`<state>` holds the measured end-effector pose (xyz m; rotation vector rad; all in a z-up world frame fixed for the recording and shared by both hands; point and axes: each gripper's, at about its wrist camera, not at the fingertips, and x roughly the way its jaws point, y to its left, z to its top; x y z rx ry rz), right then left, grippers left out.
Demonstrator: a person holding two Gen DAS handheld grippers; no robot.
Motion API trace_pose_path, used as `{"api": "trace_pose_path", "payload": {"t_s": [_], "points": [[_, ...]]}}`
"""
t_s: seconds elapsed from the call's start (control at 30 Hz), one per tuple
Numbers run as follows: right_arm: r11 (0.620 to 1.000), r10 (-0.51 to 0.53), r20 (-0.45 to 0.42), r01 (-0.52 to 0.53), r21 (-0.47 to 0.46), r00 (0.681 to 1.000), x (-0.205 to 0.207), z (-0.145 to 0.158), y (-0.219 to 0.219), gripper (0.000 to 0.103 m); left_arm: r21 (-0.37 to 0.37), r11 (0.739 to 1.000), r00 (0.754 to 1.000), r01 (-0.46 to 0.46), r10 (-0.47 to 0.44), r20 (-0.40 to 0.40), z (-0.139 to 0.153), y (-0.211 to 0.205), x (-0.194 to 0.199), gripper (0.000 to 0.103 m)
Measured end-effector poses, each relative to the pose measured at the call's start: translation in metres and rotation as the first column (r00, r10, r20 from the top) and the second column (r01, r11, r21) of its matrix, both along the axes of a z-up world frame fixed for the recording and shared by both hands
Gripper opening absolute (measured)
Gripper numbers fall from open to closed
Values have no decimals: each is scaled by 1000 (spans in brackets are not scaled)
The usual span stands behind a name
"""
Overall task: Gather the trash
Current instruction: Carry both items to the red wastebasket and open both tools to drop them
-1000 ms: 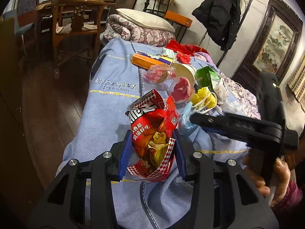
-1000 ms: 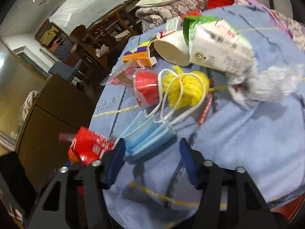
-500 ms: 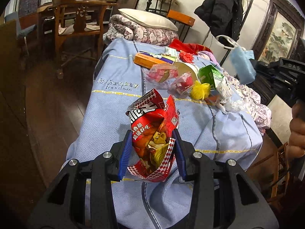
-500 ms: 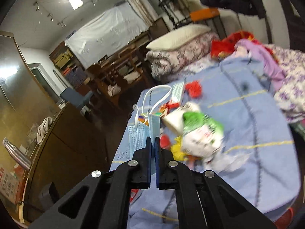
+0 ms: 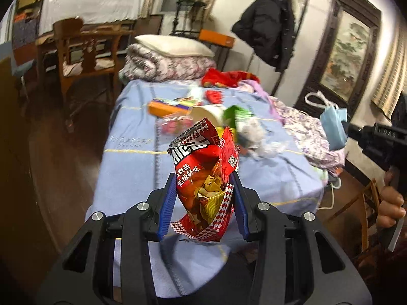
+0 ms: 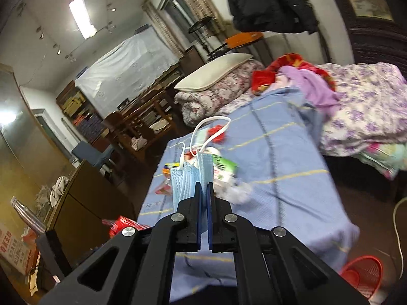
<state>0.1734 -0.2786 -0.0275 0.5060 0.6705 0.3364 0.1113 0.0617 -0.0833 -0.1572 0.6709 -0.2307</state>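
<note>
My left gripper [image 5: 204, 180] is shut on a red snack bag [image 5: 203, 175] and holds it in the air above the near end of the blue-covered table [image 5: 132, 162]. My right gripper [image 6: 204, 186] is shut on blue face masks [image 6: 189, 178] with white ear loops, held high off the table's right side; the masks also show in the left wrist view [image 5: 332, 124]. More trash lies on the cloth: an orange box [image 5: 162, 108], a paper cup [image 5: 207, 113], a green packet [image 5: 237, 114] and crumpled plastic [image 5: 264, 146].
A red mesh wastebasket [image 6: 363, 274] stands on the floor at the table's near right corner. A bed with purple floral bedding [image 6: 368, 106] lies to the right. Wooden chairs [image 5: 81, 50] stand beyond the table's left side, and a dark cabinet [image 6: 84, 203] further left.
Both grippers have pulled back and up from the table with their loads. The right gripper closed on the masks about a second ago and lifted them clear to the right.
</note>
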Motion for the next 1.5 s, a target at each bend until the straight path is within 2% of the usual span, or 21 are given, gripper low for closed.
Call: {"api": "trace_pose_path", "payload": {"t_s": [0.2,0.4,0.5,0.6,0.7,0.9,1.0,1.07,1.1,1.13,1.27,1.33,1.5], "points": [[996,-94,-20,93,-12,995,-50,-12,-63,4,-28,993,993,116,-116,1,8,-45,-21,42],[974,-218,-105,209,-89,970,-94,-47,-139,4,0,964,964,264,-264,-16,8,-113,-32,42],[954,-293,-205,270,-133,934,-112,-86,-180,4,20,940,940,340,-339,-37,3,-150,-31,42],[944,-323,-291,286,-163,901,-116,-126,-202,4,33,913,913,406,-403,-68,-3,-185,-27,42],[938,-345,-404,303,-167,847,-112,-183,-224,4,48,888,887,457,-451,-99,-11,-215,-20,42],[938,-343,-555,311,-155,758,-107,-269,-237,5,64,852,846,519,-502,-183,-35,-262,-4,42],[936,-340,-628,317,-154,700,-106,-308,-236,12,62,836,824,544,-520,-223,-47,-282,1,42],[933,-335,-655,334,-132,677,-108,-324,-238,41,68,825,811,561,-532,-245,-54,-294,3,42],[931,-333,-662,347,-116,671,-110,-329,-240,45,72,818,803,571,-538,-255,-57,-301,5,42],[926,-336,-667,362,-106,665,-113,-332,-242,45,74,813,798,577,-542,-262,-59,-305,5,42],[918,-336,-638,391,-59,693,-116,-318,-251,45,77,785,766,615,-572,-293,-70,-330,7,42],[898,-374,-595,438,-40,711,-123,-297,-263,45,82,765,747,639,-591,-306,-75,-344,7,42],[853,-465,-472,521,-14,749,-134,-245,-292,49,93,696,676,712,-645,-356,-95,-390,1,45]]}}
